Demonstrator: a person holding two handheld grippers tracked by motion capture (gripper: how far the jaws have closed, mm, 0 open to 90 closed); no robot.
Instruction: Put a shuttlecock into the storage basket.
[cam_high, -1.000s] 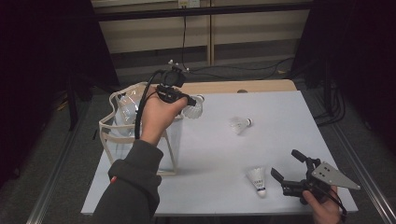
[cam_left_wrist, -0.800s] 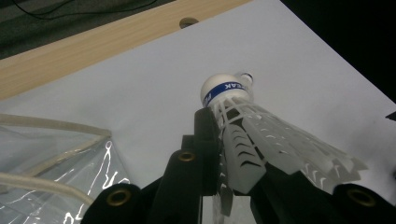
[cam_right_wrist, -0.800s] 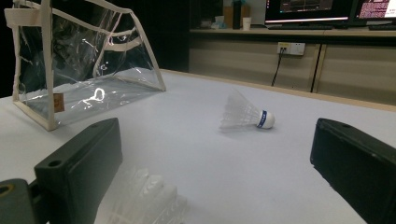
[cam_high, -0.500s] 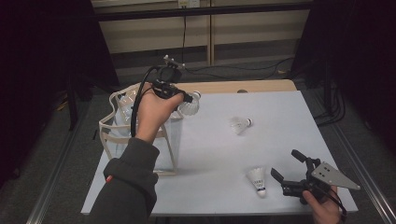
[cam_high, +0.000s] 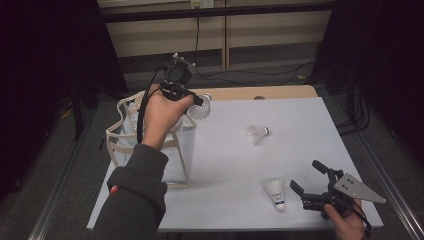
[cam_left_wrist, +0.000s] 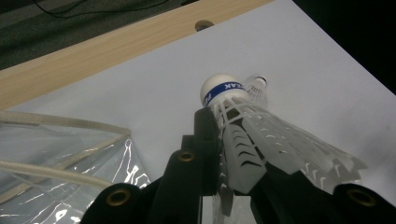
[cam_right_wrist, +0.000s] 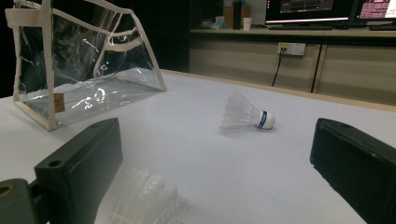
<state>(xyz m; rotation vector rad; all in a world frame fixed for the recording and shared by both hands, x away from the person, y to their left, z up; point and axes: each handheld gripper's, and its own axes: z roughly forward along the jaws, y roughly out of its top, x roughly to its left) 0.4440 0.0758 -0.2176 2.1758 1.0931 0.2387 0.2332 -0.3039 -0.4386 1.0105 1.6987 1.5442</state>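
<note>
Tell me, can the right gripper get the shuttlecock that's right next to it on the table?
Probably yes. The right gripper is open and sits just beside the nearest shuttlecock, with only bare white table between them. Nothing seems to block the way.

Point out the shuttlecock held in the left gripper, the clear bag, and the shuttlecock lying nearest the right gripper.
held shuttlecock (cam_left_wrist: 261, 140), left gripper view, on its white feather skirt.
clear bag (cam_high: 182, 150), high view, on its transparent side wall.
near shuttlecock (cam_high: 275, 190), high view, on its skirt, beside the right gripper (cam_high: 312, 182).
</note>
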